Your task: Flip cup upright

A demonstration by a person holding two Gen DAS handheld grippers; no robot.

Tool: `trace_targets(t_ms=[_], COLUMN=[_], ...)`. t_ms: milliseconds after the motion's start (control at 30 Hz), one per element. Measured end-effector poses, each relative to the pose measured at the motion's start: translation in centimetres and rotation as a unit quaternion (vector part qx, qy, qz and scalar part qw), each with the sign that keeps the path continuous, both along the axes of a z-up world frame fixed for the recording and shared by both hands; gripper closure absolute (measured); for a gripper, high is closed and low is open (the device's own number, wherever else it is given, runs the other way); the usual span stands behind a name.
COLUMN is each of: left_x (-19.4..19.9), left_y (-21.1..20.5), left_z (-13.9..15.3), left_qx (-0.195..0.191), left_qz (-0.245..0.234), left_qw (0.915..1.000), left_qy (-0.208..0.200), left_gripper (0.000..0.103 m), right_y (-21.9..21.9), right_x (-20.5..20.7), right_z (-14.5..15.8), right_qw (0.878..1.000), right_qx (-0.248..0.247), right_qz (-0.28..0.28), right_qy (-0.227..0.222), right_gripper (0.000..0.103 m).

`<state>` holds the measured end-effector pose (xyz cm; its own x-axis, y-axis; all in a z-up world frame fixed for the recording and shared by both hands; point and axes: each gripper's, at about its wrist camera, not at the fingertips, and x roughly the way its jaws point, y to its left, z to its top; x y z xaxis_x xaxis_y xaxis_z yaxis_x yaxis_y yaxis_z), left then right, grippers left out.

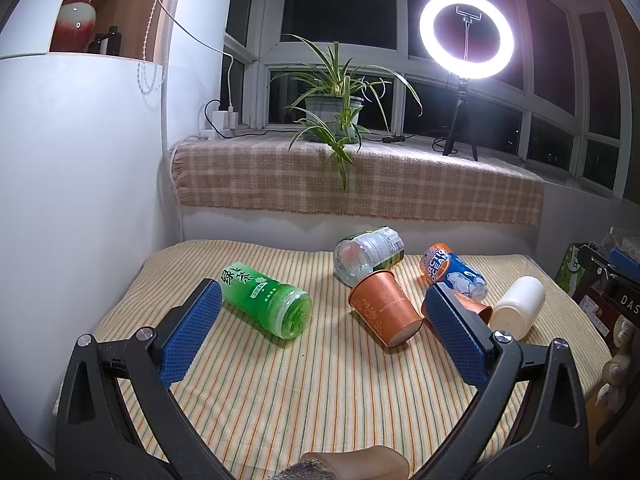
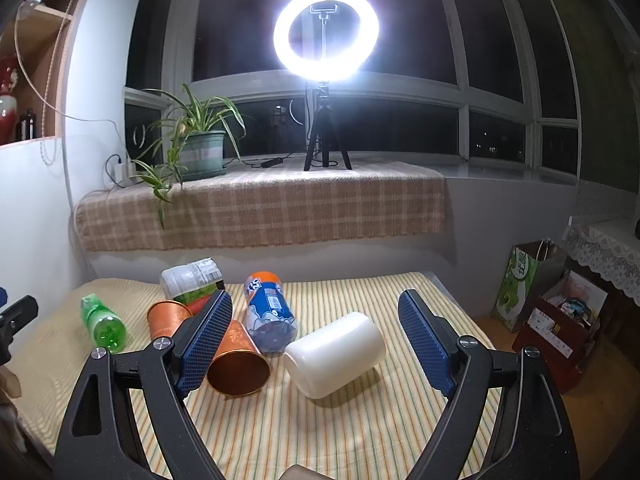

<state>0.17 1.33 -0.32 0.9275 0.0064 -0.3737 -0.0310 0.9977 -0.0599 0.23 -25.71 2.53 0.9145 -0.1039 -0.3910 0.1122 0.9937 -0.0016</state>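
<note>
one copper cup (image 1: 476, 309) half hidden behind left gripper (image 1: 320, 336) fingers (image 1: 456, 336)

Surface cloth (image 2: 360, 432): cream with thin orange/green stripes. Cups: white (image 2: 335, 356), two copper-orange (image 2: 239, 364) (image 2: 168, 318) with faint ornament print. Bottles: green (image 2: 103, 326), blue/orange label (image 2: 269, 308), clear with green/white label (image 2: 192, 284). Sill cloth (image 2: 260, 208): tan/cream plaid. Gripper pads (image 2: 206, 344): blue mesh texture.

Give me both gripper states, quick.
Left gripper: open, holding nothing.
Right gripper: open, holding nothing; white cup lies between its fingers.
</note>
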Motion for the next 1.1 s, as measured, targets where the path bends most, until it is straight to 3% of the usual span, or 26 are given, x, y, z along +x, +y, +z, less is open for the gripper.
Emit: trace_targets(t_ms=[1100], left_x=[0.07], left_y=[-0.16], left_z=[0.12], left_qx=[0.0], left_qz=[-0.001], left_qw=[1.0], left_qy=[0.0], left_gripper=[0.0], right_y=[0.1], right_x=[0.07], right_z=[0.09], right_qw=[1.0], right_qx=[0.006], right_qz=[0.001], right_qy=[0.004], right_gripper=[0.018])
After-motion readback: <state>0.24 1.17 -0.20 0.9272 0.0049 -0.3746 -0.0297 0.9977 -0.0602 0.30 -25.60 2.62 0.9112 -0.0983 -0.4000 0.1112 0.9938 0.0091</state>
